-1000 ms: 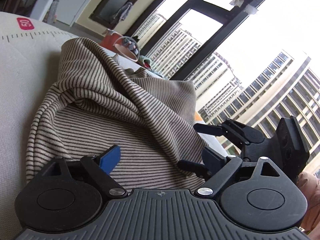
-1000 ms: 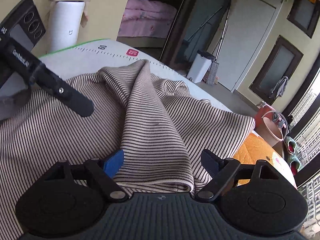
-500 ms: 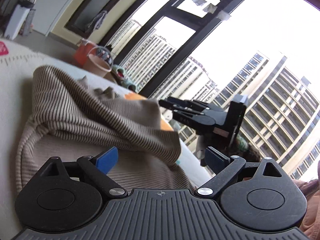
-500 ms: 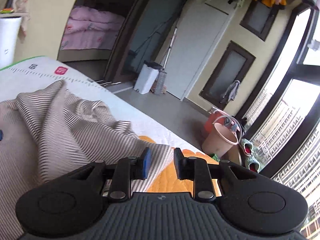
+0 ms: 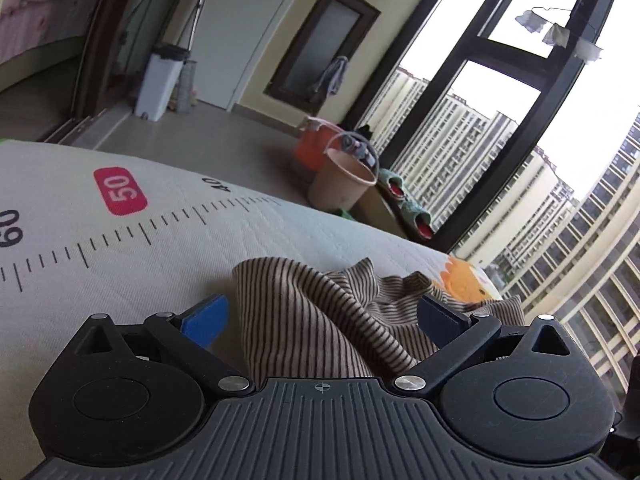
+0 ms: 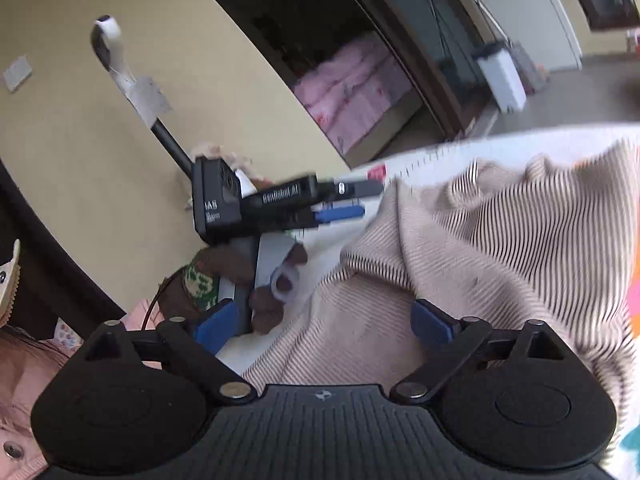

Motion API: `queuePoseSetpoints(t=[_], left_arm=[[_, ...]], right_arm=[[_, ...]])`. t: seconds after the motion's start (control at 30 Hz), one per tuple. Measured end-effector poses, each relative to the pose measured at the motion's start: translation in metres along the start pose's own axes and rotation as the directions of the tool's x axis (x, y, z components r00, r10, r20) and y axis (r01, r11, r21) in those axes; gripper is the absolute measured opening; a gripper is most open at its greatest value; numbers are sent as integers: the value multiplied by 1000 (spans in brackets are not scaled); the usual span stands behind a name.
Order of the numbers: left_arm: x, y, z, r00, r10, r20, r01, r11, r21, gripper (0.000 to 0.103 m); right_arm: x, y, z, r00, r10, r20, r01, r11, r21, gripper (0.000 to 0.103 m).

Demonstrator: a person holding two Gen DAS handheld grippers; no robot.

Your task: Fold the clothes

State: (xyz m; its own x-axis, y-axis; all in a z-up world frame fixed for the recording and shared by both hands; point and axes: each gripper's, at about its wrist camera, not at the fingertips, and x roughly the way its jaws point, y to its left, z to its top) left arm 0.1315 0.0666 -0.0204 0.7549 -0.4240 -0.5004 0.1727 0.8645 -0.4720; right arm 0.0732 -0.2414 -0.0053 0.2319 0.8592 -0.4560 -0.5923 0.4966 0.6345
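A beige knit garment with thin dark stripes point(image 5: 304, 312) lies rumpled on a white mat point(image 5: 120, 264) printed with a ruler scale. My left gripper point(image 5: 322, 320) hovers low over the garment's near fold. Its jaws are opening wide, with cloth lying between the blue pads point(image 5: 204, 320) but not pinched. In the right wrist view the garment point(image 6: 500, 240) spreads to the right. My right gripper point(image 6: 324, 326) is opening too, and cloth sits below its gap, untouched by the pads. The left gripper point(image 6: 366, 200), held by a hand point(image 6: 224, 264), shows there at the garment's far edge.
Beyond the mat's far edge stand a tan bucket point(image 5: 344, 184) and a white bin point(image 5: 160, 80) on the floor, with a big window on the right. An orange print point(image 5: 464, 280) marks the mat's corner. A pink sleeve point(image 6: 24, 380) is at lower left.
The right gripper shut to a narrow gap, then opened wide again while rolling and swinging left. The left view swung from the window to the mat's ruler, and the right gripper left that view.
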Motion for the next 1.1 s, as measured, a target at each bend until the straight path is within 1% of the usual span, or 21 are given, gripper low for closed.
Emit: queuePoseSetpoints(t=[0.07, 0.13, 0.17, 0.2, 0.23, 0.3, 0.33, 0.37, 0.4, 0.47, 0.5, 0.53, 0.57, 0.6, 0.63, 0.73, 0.8, 0.83, 0.9, 1.03, 1.1], left_arm=[[2, -1, -3, 1000, -5, -11, 5, 1000, 6, 103], [2, -1, -5, 1000, -10, -19, 10, 1000, 15, 103], [0, 0, -6, 1000, -13, -19, 13, 1000, 18, 103], [0, 2, -6, 1000, -16, -21, 17, 1000, 9, 103], [-1, 5, -6, 1000, -20, -22, 20, 1000, -1, 103], [-1, 9, -7, 999, -28, -25, 28, 999, -20, 103], [-2, 11, -7, 999, -30, -28, 29, 999, -29, 103], [-2, 12, -8, 999, -33, -35, 32, 999, -35, 103], [-1, 12, -8, 999, -32, -40, 31, 999, -35, 103], [2, 11, -8, 999, -26, -40, 25, 999, -38, 103], [5, 9, -8, 999, -24, -37, 23, 999, -41, 103], [6, 8, -8, 999, -29, -26, 28, 998, -51, 103], [7, 7, -8, 999, -34, -13, 34, 998, -61, 103], [8, 6, -7, 999, -40, -1, 40, 997, -71, 103], [9, 6, -8, 999, -42, 11, 43, 996, -80, 103], [10, 13, -13, 997, -58, 41, 63, 991, -117, 103], [11, 21, -16, 995, -82, 48, 89, 982, -168, 103], [12, 25, -16, 995, -89, 45, 96, 977, -191, 103], [11, 28, -17, 994, -99, 56, 108, 974, -199, 103], [13, 26, -18, 994, -94, 56, 102, 978, -183, 103], [13, 26, -19, 994, -96, 58, 105, 977, -185, 103]], right_arm=[[13, -13, -3, 997, -65, -52, 66, 998, 25, 99], [4, -14, -2, 985, -170, 22, 170, 985, -33, 99], [-7, -11, 1, 968, -229, 103, 237, 969, -74, 99], [-17, -9, 5, 937, -293, 189, 316, 943, -107, 99], [-26, -9, 8, 887, -368, 279, 414, 901, -129, 99], [-43, -10, 14, 757, -484, 438, 589, 797, -137, 103], [-48, -14, 16, 717, -521, 462, 632, 766, -116, 103], [-55, -18, 18, 711, -531, 461, 633, 768, -93, 103], [-61, -21, 19, 749, -498, 438, 582, 810, -76, 103], [-69, -25, 16, 872, -338, 354, 376, 926, -42, 103], [-68, -28, 12, 933, -212, 289, 224, 974, -9, 103], [-60, -30, 8, 970, -95, 222, 90, 995, 30, 103], [-51, -33, 3, 987, 17, 158, -29, 997, 76, 103], [-41, -34, -4, 991, 96, 95, -107, 987, 122, 103], [-31, -34, -11, 989, 144, 39, -149, 975, 162, 103], [-12, -38, -32, 978, 178, -104, -147, 956, 254, 103], [-14, -46, -39, 978, 164, -132, -122, 951, 284, 103], [-16, -50, -41, 977, 166, -133, -120, 946, 301, 103], [-25, -62, -40, 982, 174, -76, -137, 927, 349, 103], [-40, -77, -23, 990, 141, 18, -136, 904, 405, 103], [-48, -77, -9, 987, 126, 104, -158, 903, 400, 103]])
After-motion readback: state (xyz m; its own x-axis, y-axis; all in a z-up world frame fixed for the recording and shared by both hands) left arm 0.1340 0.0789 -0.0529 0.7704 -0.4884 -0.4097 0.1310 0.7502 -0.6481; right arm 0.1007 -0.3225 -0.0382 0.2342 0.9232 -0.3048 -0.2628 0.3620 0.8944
